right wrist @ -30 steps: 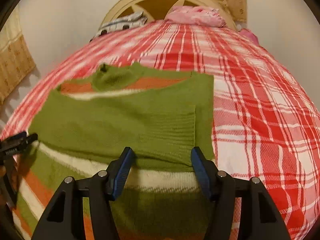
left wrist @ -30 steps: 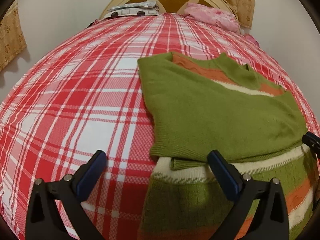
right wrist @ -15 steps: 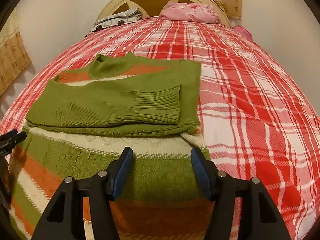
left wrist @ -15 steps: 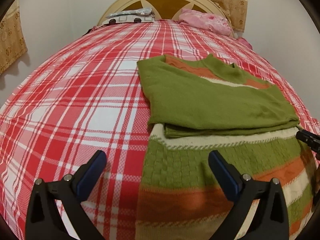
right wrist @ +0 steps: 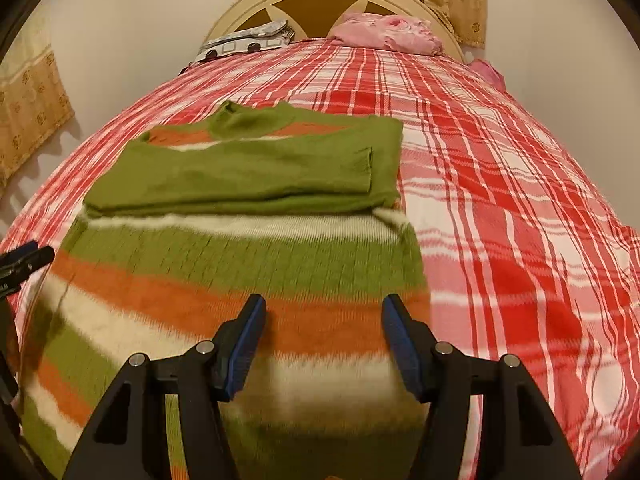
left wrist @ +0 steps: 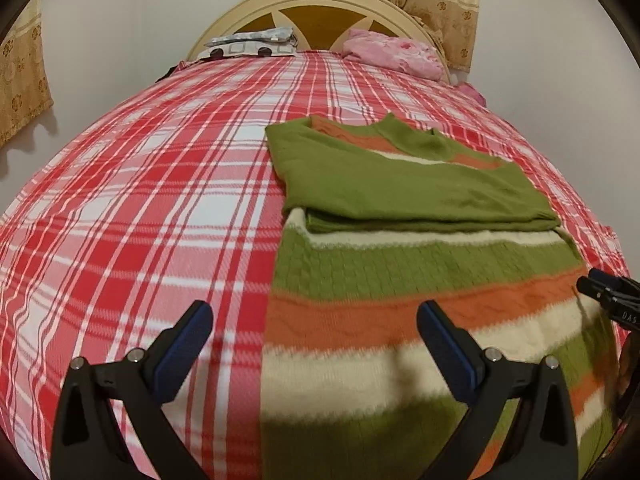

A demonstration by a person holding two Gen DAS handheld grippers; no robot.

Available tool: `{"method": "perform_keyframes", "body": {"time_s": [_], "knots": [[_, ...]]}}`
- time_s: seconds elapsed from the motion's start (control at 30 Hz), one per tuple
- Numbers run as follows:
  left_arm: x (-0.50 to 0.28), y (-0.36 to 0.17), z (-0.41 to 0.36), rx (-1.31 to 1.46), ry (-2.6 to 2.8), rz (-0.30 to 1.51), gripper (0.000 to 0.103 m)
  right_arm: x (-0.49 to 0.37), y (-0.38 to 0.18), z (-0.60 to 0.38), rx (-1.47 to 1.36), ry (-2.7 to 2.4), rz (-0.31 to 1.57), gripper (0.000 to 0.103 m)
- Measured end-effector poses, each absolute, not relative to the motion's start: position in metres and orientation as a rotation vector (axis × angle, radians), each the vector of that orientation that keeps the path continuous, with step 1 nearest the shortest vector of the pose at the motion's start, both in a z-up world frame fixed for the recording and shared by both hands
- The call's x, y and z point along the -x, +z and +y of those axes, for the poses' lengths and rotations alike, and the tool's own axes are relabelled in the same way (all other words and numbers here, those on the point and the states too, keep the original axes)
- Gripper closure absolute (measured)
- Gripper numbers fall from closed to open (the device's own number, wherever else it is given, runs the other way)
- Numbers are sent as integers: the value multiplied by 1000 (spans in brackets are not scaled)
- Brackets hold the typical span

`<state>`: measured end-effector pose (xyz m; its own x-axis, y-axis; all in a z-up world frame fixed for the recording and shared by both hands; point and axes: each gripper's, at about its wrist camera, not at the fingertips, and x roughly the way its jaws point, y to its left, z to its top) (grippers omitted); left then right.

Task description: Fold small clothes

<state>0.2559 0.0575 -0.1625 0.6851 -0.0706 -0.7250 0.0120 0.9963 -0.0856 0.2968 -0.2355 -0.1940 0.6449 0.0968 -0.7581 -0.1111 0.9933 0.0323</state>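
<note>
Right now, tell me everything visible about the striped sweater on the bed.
The sweater is a knit of green, orange and cream bands with a green collar at the far end. It lies flat on the red plaid bedspread, both green sleeves folded across the chest, one ribbed cuff on top. The lower body stretches toward the cameras, its hem out of view. The left gripper and right gripper are open above it, gripping nothing.

The sweater (left wrist: 420, 280) is soft, fuzzy knit wool with bumpy cable rows. The bed cover (left wrist: 140, 220) is flat woven cloth, not shiny. Each claw (right wrist: 323, 320) is dull black plastic with blue rubbery pads (right wrist: 246, 340) and shiny metal screws.
</note>
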Motion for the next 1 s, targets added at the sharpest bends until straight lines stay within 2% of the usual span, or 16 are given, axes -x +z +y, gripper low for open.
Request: {"method": "perform_keyframes", "body": {"time_s": [1.0], "knots": [[-147, -175, 56, 89, -88, 868, 0, -188, -205, -224, 46, 131, 857, 42]]}}
